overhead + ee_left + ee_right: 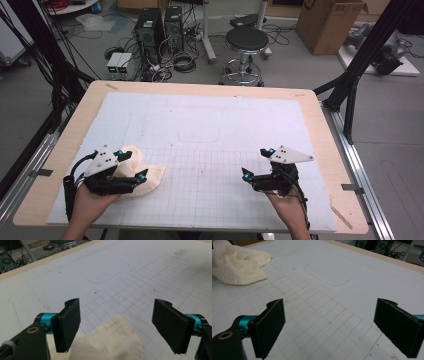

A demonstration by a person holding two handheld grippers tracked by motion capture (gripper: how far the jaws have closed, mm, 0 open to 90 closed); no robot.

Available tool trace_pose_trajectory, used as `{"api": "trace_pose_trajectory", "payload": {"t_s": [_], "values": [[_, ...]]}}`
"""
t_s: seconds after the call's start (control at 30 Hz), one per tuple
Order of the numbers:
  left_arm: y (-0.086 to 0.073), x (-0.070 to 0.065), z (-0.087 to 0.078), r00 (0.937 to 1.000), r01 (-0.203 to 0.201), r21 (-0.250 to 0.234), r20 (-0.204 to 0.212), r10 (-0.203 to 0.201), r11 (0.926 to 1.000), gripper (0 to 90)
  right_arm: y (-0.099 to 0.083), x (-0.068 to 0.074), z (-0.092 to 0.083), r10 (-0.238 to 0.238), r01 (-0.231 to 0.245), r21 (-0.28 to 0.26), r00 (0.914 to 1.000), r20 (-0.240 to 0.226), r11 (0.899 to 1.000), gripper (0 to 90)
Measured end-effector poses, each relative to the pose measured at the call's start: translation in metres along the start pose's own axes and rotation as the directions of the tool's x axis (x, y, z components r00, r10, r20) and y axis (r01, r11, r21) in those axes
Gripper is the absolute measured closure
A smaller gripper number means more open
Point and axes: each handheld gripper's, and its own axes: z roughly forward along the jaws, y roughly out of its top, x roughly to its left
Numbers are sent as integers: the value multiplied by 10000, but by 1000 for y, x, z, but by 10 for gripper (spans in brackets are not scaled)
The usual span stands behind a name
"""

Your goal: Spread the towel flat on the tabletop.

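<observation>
A crumpled cream cloth [145,175] lies on the white gridded mat [210,125] at the near left. My left gripper [131,165] hovers over it, jaws wide open; in the left gripper view the cloth [112,340] lies low between the two black pads without touching them. At the near right my right gripper [256,162] is open too, above bare mat, with nothing between its pads [270,327]. From the right gripper view the cloth [237,265] sits far off at the upper left.
The mat covers a wooden table [320,125] with a faint rounded-rectangle outline [199,132] drawn at its middle. Beyond the far edge stand a black stool [246,42], computer towers [150,25] and a cardboard box [327,22]. Black frame posts [350,95] flank the table.
</observation>
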Motion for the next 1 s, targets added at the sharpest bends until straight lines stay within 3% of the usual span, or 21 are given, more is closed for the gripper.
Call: {"api": "trace_pose_trajectory", "payload": {"t_s": [0.73, 1.0], "values": [[2, -3, -2, 9999, -49, 7, 139, 49, 10000, 235, -3, 1, 1, -54, 54, 73, 10000, 52, 10000, 97], [0, 4, -10, 9999, 61, -65, -153, -62, 10000, 235, -8, -4, 4, 41, -43, 171, 10000, 76, 9998, 97]]}}
